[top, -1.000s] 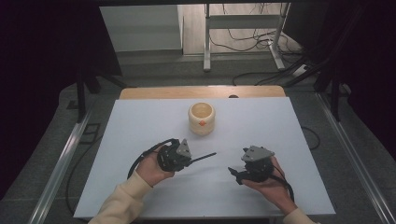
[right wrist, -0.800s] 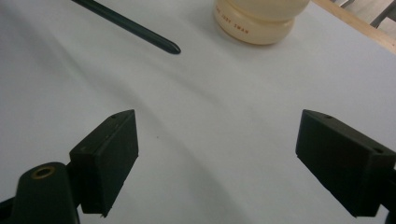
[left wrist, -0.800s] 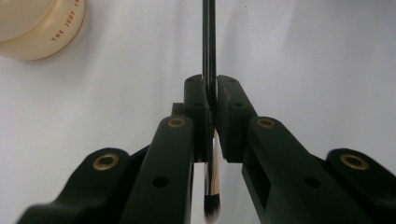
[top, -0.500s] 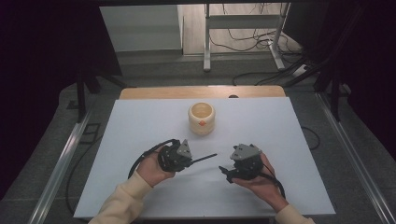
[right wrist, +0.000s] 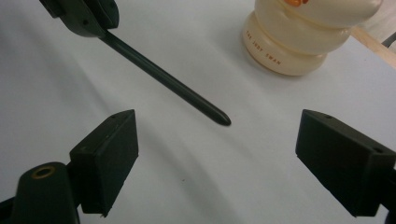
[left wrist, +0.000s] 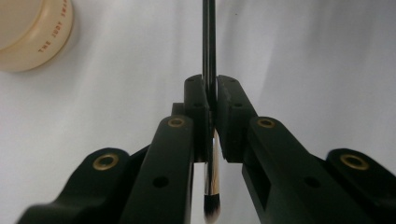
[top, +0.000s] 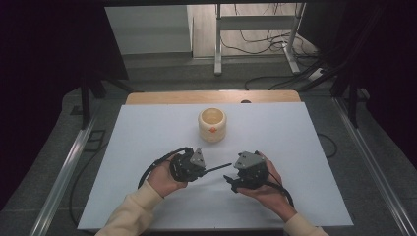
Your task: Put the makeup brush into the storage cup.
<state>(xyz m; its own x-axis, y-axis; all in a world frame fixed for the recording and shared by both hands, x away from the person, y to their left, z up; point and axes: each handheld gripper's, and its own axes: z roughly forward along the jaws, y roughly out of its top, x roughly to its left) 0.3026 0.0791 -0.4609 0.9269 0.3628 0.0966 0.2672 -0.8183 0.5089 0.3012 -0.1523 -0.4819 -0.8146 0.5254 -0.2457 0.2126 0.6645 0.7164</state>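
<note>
My left gripper (top: 204, 170) (left wrist: 211, 89) is shut on a thin black-handled brush (top: 219, 168) (left wrist: 208, 37). Its handle sticks out past the jaws toward the right, and the bristle tip (left wrist: 211, 212) shows behind the pads. My right gripper (top: 230, 173) (right wrist: 218, 137) stands open just right of the handle's free end (right wrist: 219, 117), which lies ahead of its jaws and is not touched by them. A cream round pot (top: 212, 124) (left wrist: 32, 32) (right wrist: 299, 42) with an orange mark stands upright farther back on the white table (top: 295, 147).
A wooden strip (top: 211, 97) runs along the table's far edge. Metal rails (top: 64, 172) flank both sides, and cables lie on the floor beyond. White surface lies bare to the left and right of the hands.
The right gripper has slid left toward the brush handle's free end, its jaws staying open. The left gripper and brush have kept still.
</note>
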